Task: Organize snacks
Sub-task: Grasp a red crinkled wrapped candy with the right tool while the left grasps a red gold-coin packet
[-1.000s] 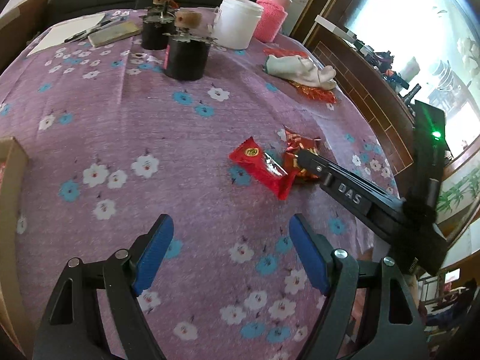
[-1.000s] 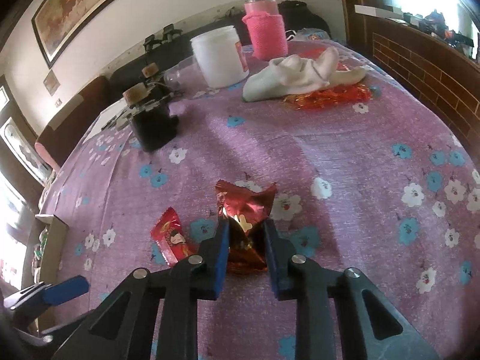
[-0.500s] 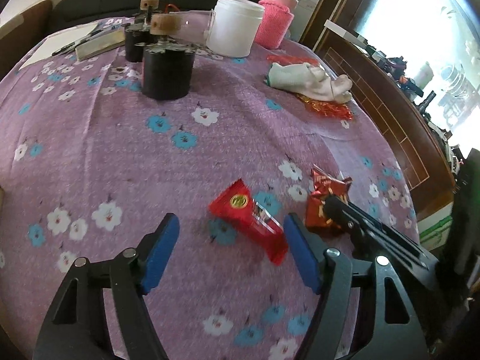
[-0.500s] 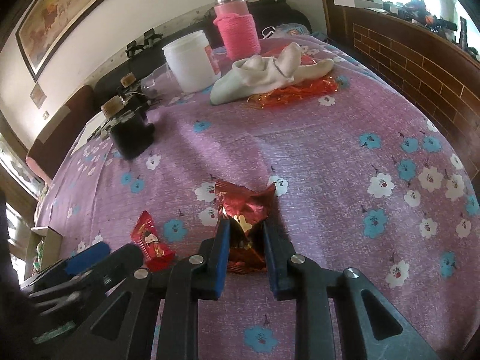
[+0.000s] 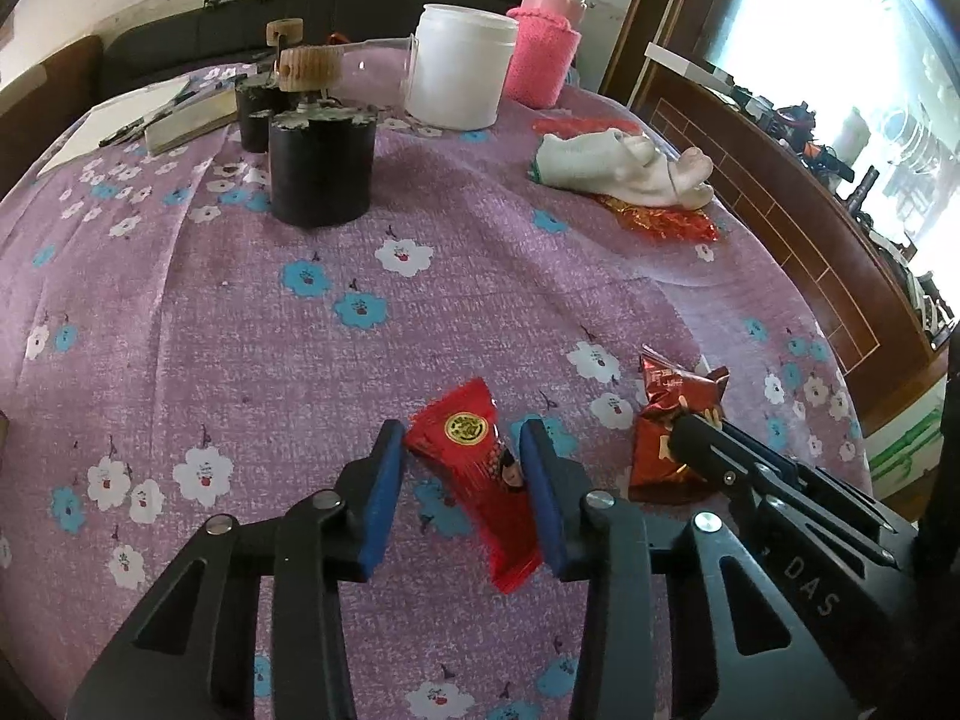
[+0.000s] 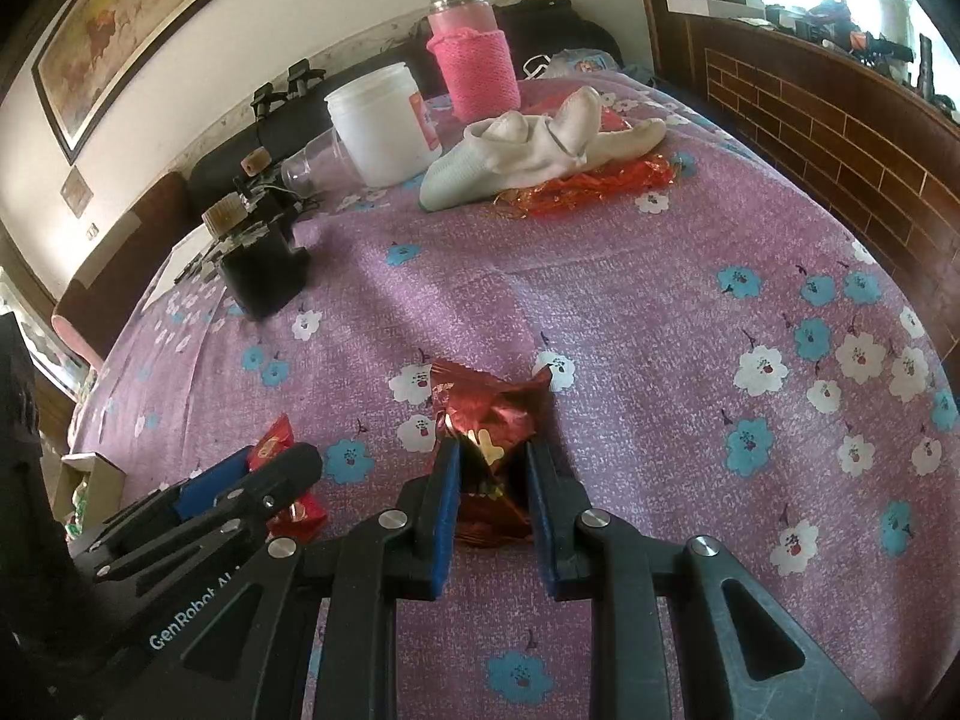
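**Left wrist view: two grippers at two red snack packets**

In the left wrist view we see the left gripper (image 5: 461, 456) low over the tabletop (image 5: 480, 276), which is covered by a purple flowered cloth. Its blue fingers (image 5: 384, 480) bracket the flat red snack packet (image 5: 474, 462), which lies on the cloth. The far finger touches the packet's edge, while a narrow gap remains at the near finger, so we read the fingers as partly closed around the packet and not clamping it. Just to the right of this packet lies the crinkled dark red foil snack (image 5: 672, 414), where the right gripper (image 5: 690, 438) reaches in.

In the right wrist view the right gripper (image 6: 492, 480) has its blue fingers (image 6: 447, 492) pressed against both sides of the foil snack (image 6: 489, 420), pinching it while it rests on the cloth. The flat red packet (image 6: 282, 468) sits just left of the foil snack, partly hidden by the left gripper (image 6: 252, 480).

Beyond the foil snack, well apart from it, we note a black cylindrical holder (image 6: 264, 282), a white plastic jar (image 6: 384, 126), a pink-sleeved bottle (image 6: 474, 66) and a white cloth (image 6: 528, 144) lying over red foil wrappers (image 6: 600, 186).
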`<action>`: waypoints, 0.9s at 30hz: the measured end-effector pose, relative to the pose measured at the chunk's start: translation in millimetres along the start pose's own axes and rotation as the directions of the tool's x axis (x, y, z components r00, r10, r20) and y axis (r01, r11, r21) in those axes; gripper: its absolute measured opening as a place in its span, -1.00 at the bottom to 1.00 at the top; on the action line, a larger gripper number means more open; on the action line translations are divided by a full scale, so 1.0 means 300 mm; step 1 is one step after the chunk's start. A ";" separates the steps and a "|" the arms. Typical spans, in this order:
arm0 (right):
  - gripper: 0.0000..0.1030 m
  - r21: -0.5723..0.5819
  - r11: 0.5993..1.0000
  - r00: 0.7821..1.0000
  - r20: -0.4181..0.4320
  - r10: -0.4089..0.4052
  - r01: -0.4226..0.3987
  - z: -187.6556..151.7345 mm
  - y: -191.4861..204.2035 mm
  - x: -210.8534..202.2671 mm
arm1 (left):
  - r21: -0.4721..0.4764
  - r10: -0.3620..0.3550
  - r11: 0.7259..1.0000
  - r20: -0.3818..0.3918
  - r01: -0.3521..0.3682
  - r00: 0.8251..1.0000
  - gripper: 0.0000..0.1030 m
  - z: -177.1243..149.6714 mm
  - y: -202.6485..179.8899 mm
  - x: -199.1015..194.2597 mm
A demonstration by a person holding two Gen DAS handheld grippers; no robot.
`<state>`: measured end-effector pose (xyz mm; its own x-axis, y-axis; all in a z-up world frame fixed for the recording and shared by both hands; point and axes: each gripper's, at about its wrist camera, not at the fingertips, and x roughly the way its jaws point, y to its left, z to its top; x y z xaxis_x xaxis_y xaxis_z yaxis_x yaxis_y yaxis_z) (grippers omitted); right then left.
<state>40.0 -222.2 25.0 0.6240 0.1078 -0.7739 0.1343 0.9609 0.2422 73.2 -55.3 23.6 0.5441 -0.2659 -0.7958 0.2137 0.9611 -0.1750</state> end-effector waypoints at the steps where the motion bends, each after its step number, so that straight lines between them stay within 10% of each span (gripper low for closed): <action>1: -0.57 -0.003 1.000 1.000 0.002 -0.003 0.003 -0.001 0.002 -0.001 | 0.003 0.000 1.000 0.002 0.000 1.000 -0.38 0.000 -0.002 -0.004; 16: -0.84 -0.066 0.998 0.999 0.041 0.004 -0.001 -0.009 0.050 -0.029 | 0.066 0.014 0.998 0.018 -0.015 1.000 -0.43 -0.034 -0.023 -0.075; 20: -0.71 -0.041 0.999 0.999 0.036 0.021 -0.020 -0.004 0.033 -0.024 | 0.067 0.045 0.997 0.011 -0.045 0.999 -0.38 -0.042 -0.018 -0.058; 23: -0.04 0.002 0.999 0.998 0.037 0.051 -0.051 0.004 0.008 -0.020 | 0.065 0.053 0.997 -0.004 -0.053 0.999 -0.35 -0.050 -0.020 -0.040; 25: 0.03 0.031 0.995 0.995 0.047 0.090 -0.091 0.007 -0.005 -0.021 | 0.059 0.057 0.997 -0.008 -0.057 0.998 -0.28 -0.058 -0.023 -0.027; 27: 0.03 0.028 0.993 0.992 0.066 0.110 -0.112 0.012 -0.001 -0.021 | 0.073 0.071 0.995 0.000 -0.070 0.998 0.07 -0.066 -0.034 -0.025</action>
<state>38.8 -224.0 31.9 0.6848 0.1957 -0.7020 0.0851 0.9352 0.3437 50.8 -61.7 19.8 0.5581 -0.1974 -0.8060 0.2339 0.9693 -0.0755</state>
